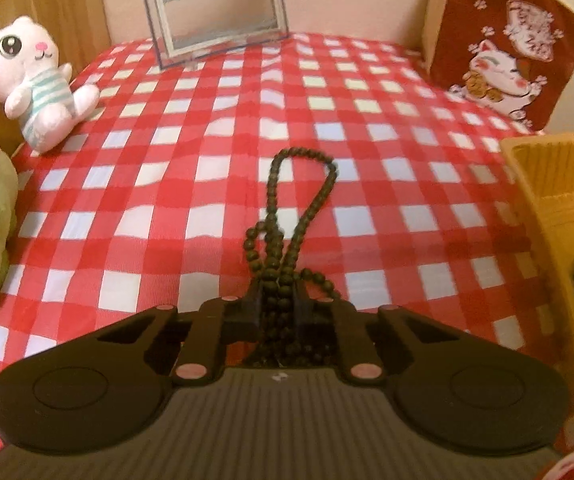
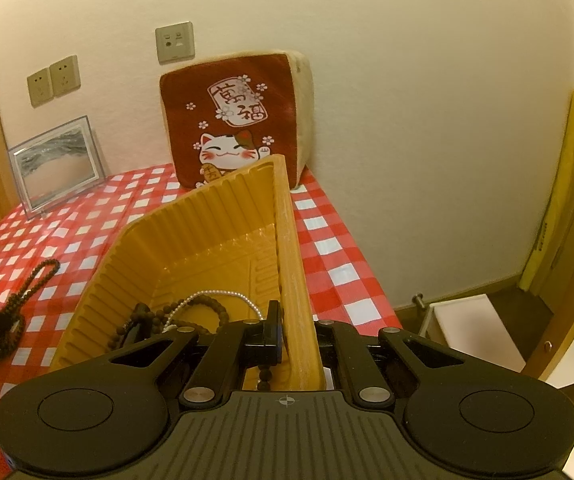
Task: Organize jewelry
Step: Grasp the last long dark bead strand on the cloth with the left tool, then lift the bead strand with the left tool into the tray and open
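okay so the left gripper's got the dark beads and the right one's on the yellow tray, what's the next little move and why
Probably lift the left gripper and carry the dark bead strand right, over the yellow tray. The strand's loop trails on the checkered cloth, while the right gripper clamps the tray's wall and other beads already lie inside.

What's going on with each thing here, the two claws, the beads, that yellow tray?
Left claw: shut on the dark bead strand.
Dark bead strand: gripped at its bunched end, loop stretched out over the checked cloth.
Right claw: shut on the yellow tray's side wall.
Yellow tray: tilted, held by one wall.
Brown bead bracelet: lying inside the tray.
Pearl strand: lying inside the tray.
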`<state>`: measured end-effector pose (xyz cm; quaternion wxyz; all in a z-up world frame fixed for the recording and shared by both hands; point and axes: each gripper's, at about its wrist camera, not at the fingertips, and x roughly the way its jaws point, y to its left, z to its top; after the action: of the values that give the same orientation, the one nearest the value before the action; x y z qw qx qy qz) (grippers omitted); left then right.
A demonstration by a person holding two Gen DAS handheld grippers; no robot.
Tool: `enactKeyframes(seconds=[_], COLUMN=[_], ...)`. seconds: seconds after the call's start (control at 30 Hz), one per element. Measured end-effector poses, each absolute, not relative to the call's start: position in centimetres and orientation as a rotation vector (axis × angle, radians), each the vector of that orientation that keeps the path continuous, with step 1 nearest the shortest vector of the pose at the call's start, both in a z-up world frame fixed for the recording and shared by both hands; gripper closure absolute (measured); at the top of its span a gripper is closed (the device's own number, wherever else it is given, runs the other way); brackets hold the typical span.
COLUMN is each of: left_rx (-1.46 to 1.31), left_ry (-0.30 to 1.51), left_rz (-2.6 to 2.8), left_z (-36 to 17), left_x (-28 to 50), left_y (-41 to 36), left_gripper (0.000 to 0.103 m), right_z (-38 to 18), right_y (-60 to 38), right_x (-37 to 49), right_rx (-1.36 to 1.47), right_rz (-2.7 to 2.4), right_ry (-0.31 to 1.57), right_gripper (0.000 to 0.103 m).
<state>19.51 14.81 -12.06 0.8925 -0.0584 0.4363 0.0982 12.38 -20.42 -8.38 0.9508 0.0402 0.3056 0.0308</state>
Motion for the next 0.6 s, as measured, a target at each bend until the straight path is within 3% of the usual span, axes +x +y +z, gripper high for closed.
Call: enactKeyframes(seconds=[0.6], left_rx=[-0.118], left_ry=[0.618], left_rz=[0.084], left_z=[2.3], left_x=[16.1], left_y=[14.1], left_gripper=[0.091], right_z=[-8.0], right_y=[-20.2], right_x=[12.3], right_rx=[0.079], right_rz=[0.069], right_ry=[0.615], right_gripper=[0.097])
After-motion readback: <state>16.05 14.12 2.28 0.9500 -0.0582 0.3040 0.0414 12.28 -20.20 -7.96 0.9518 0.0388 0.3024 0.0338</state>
